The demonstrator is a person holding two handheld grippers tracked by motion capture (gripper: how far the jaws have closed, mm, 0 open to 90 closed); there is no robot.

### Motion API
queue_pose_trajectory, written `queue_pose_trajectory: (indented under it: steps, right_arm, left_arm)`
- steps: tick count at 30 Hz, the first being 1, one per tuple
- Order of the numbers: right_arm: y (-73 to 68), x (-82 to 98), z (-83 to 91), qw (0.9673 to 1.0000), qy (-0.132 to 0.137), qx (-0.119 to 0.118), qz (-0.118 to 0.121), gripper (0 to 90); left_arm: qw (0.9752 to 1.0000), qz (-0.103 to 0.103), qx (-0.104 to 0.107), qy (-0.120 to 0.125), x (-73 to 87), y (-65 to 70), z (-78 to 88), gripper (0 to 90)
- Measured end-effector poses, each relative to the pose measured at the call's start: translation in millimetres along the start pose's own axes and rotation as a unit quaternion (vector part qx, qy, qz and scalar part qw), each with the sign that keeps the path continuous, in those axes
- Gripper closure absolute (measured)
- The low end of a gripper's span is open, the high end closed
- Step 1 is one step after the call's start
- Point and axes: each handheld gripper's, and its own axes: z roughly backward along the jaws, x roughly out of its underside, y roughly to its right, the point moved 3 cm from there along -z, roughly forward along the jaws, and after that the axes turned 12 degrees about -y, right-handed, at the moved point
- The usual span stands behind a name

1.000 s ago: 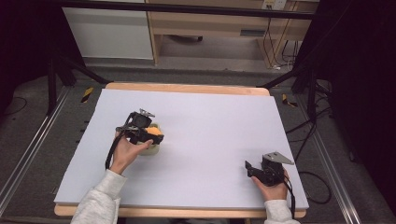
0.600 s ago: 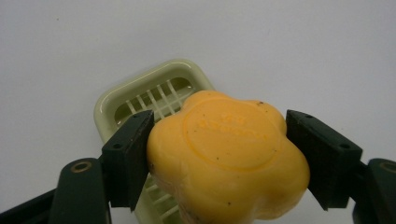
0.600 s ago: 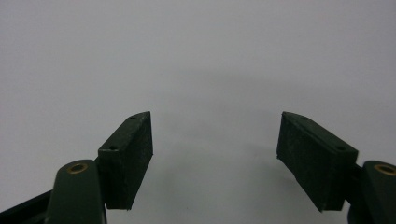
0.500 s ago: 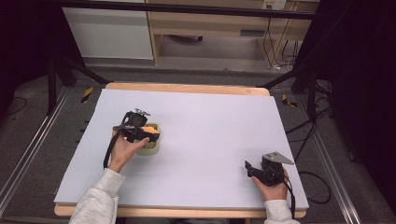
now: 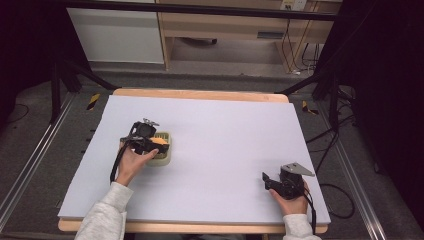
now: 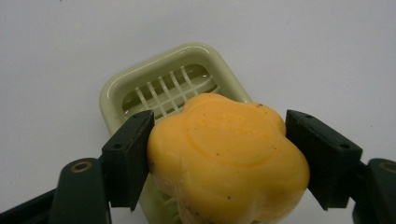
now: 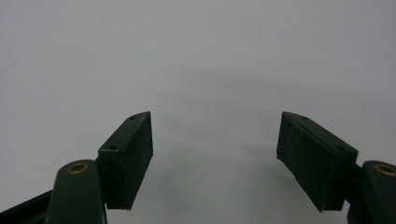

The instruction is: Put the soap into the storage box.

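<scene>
Free room and obstacles on the white table top point(image 5: 220, 150): soap dish point(image 5: 163, 148) at 9 o'clock from centre, under the orange soap point(image 6: 226, 156) clamped in the left gripper point(image 5: 150, 144); these block the left-middle. Right gripper point(image 5: 272, 181), jaws apart and empty, occupies the 5 o'clock corner. Centre, the far edge at 12 o'clock and the 2 o'clock corner lie bare and passable.

A pale lilac table top point(image 5: 225, 145) carries a green soap dish point(image 5: 165, 152) near its left side.
</scene>
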Motion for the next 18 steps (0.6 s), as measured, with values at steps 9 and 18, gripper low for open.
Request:
queue_pose_trajectory:
  steps: [9, 18]
  right_arm:
    - [-0.3, 0.1, 0.2, 1.0000, -0.001, -0.002, -0.001, 27.2]
    - [-0.6, 0.1, 0.1, 1.0000, -0.002, -0.002, 0.000, 27.2]
  left_arm:
    - [1.0000, 0.000, 0.000, -0.001, 2.8, -0.9, -7.8, 26.1]
    - [1.0000, 0.002, 0.004, 0.006, 6.0, -1.4, -9.3, 26.0]
